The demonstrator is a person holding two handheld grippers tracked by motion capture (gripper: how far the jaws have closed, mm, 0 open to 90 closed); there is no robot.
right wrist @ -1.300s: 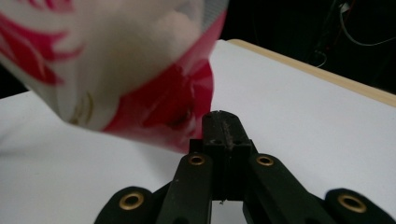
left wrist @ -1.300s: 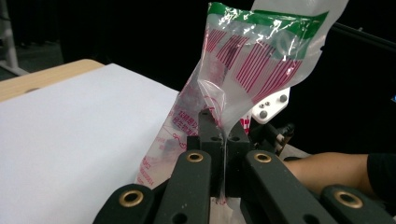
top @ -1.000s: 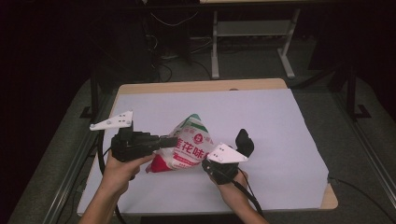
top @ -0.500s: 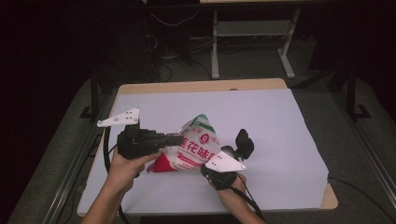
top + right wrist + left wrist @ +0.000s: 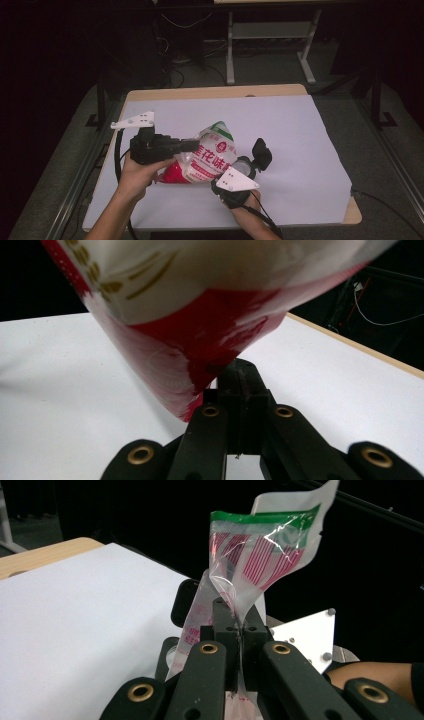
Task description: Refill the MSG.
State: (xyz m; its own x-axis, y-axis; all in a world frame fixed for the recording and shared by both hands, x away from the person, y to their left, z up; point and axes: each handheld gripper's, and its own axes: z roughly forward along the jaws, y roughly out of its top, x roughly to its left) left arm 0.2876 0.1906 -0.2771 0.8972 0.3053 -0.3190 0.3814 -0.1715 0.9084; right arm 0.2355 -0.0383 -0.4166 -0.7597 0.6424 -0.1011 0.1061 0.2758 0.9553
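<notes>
- The worktop (image 5: pixel 300 95) has a pale wooden top, and a white sheet (image 5: pixel 300 150) covers nearly all of it, leaving a strip of wood bare along the far edge and at the near right corner.
- The floor (image 5: pixel 270 55) beyond lies in deep shadow, with the white legs of a frame (image 5: pixel 232 55) and some loose cables (image 5: pixel 175 22) on it.
- A plastic snack bag (image 5: pixel 210 155), white and red with a green band at its top and red printed characters, sits over the near middle of the sheet, between the two hands and lifted off the sheet.
- The left claw (image 5: pixel 192 145) comes in from the left side, held in the person's left hand (image 5: pixel 137 172); in the left gripper view its jaws are clenched on a clear, crumpled edge of the bag (image 5: pixel 260 555), whose green-banded end rises above them.
- The right claw (image 5: pixel 241 163) sits just right of the bag, held in the right hand (image 5: pixel 240 197); in the right gripper view its jaws are closed together, the bag's red lower corner (image 5: pixel 200 355) hangs directly over their tips, and I cannot tell whether any film is pinched between them.
- A grey three-cornered plate tops each tool: one (image 5: pixel 133 120) stands above the left hand, the other (image 5: pixel 237 180) lies over the right.
</notes>
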